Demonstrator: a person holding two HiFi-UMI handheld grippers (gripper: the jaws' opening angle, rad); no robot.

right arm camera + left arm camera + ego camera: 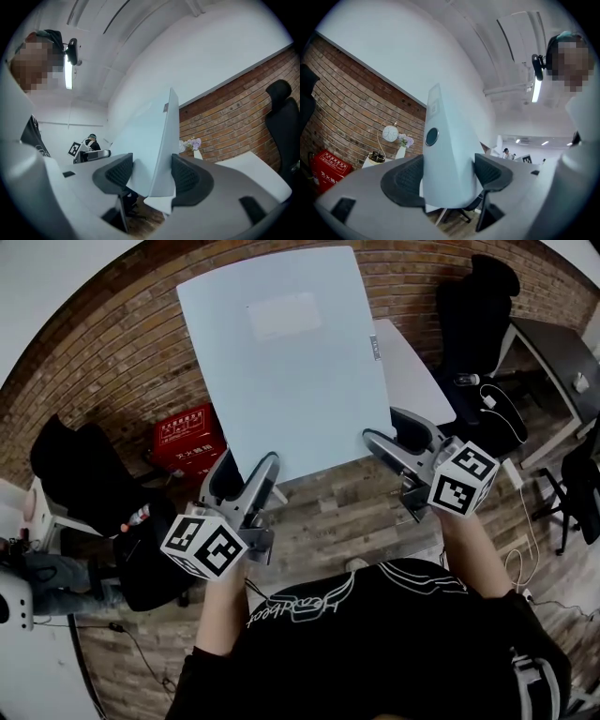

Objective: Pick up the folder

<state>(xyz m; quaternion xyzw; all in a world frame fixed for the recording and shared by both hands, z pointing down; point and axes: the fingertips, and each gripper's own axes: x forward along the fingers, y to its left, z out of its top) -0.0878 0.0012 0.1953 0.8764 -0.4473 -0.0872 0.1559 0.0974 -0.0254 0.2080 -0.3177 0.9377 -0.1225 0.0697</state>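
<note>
The pale blue folder (pixel 281 362) is held up in the air in front of me, its flat cover facing my head camera. My left gripper (pixel 251 474) is shut on its near-left bottom corner, and my right gripper (pixel 384 442) is shut on its near-right bottom corner. In the left gripper view the folder's spine (pixel 443 150), with a round finger hole, stands pinched between the two black pads (pixel 405 180). In the right gripper view the folder's edge (pixel 157 150) stands upright, touching the pads (pixel 185 176) on both sides.
Below the folder lies a wooden floor with a white table (pixel 417 381) partly hidden behind it. A red box (pixel 187 437) sits by the brick wall. Black chairs stand at the left (pixel 84 474) and back right (pixel 473 306). A dark desk (pixel 553 352) is far right.
</note>
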